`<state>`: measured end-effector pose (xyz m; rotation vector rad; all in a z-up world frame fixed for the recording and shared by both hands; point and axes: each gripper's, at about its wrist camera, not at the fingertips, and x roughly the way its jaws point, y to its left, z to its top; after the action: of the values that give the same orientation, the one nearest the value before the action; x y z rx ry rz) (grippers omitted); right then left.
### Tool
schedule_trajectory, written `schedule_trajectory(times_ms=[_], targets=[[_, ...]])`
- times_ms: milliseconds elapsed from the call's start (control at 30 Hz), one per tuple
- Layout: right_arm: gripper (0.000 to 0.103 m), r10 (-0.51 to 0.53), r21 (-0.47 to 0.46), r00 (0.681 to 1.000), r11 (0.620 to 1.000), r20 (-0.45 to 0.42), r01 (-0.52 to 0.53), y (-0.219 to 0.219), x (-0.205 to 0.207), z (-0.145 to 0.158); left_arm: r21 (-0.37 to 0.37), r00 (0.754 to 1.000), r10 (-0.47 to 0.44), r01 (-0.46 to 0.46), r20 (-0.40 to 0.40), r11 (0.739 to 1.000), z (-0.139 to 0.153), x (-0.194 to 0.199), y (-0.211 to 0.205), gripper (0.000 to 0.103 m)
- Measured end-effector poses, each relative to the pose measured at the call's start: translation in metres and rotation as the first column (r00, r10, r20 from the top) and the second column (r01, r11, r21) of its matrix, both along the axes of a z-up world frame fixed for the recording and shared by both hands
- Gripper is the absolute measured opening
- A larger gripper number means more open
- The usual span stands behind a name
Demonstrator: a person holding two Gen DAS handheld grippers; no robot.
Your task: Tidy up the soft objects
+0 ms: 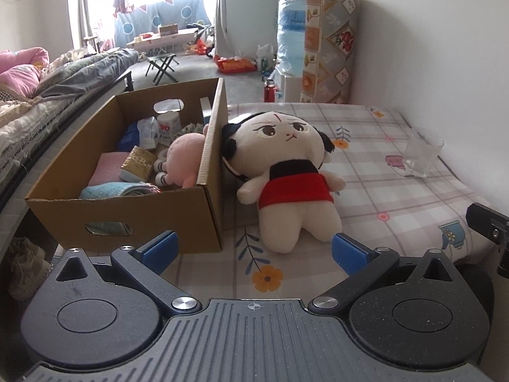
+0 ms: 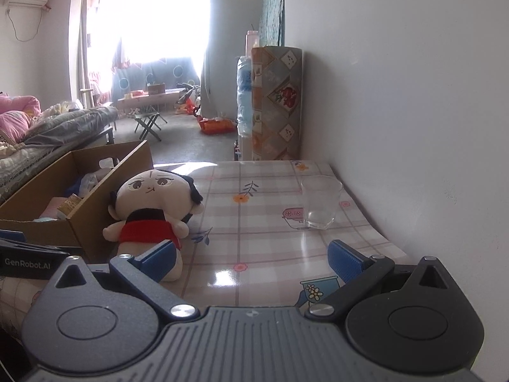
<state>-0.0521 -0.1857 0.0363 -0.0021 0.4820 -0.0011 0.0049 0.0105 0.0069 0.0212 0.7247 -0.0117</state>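
Observation:
A cream plush doll point(image 1: 288, 172) with black hair and a red skirt leans against the right wall of a cardboard box point(image 1: 127, 219) on the checked tablecloth point(image 1: 397, 197). In the right wrist view the same doll point(image 2: 152, 203) leans against the box point(image 2: 86, 216). Inside the box lie a pink plush toy point(image 1: 184, 159), folded pink and blue cloths point(image 1: 111, 187) and small packets. My left gripper point(image 1: 254, 251) is open, just short of the doll's legs. My right gripper point(image 2: 251, 254) is open over bare tablecloth, its left finger point(image 2: 159, 254) in front of the doll's feet.
A clear glass point(image 2: 321, 203) stands on the table near the wall; it shows as the glass point(image 1: 423, 152) in the left wrist view. A rolled patterned mat point(image 1: 331, 47) and a water bottle point(image 1: 291, 31) stand behind the table. A bed with quilts point(image 1: 47, 95) lies to the left.

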Motion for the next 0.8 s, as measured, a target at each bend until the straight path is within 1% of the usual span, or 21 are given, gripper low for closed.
schedule_trajectory(times_ms=[267,367,500,800], targets=[[0.103,-0.015,0.009,0.998,1.0,-0.057,0.015,0.0009,0.0032,0.0002,-0.002,1.0,0.007,-0.007,-0.029,1.0,-0.0015,-0.0026,0.0013,0.103],[0.103,-0.017,0.007,0.998,1.0,-0.063,0.018,0.0022,0.0033,0.0015,0.006,1.0,0.005,-0.005,-0.026,1.0,-0.0003,-0.0026,0.0003,0.103],[0.103,-0.017,0.005,0.998,1.0,-0.061,0.017,0.0036,0.0038,0.006,-0.002,1.0,-0.002,0.002,-0.022,1.0,0.0015,-0.0018,-0.0004,0.103],[0.103,-0.01,0.005,0.996,1.0,-0.083,0.01,0.0064,0.0063,0.0073,-0.005,0.999,-0.018,0.018,-0.041,1.0,-0.0027,-0.0002,-0.0028,0.103]])
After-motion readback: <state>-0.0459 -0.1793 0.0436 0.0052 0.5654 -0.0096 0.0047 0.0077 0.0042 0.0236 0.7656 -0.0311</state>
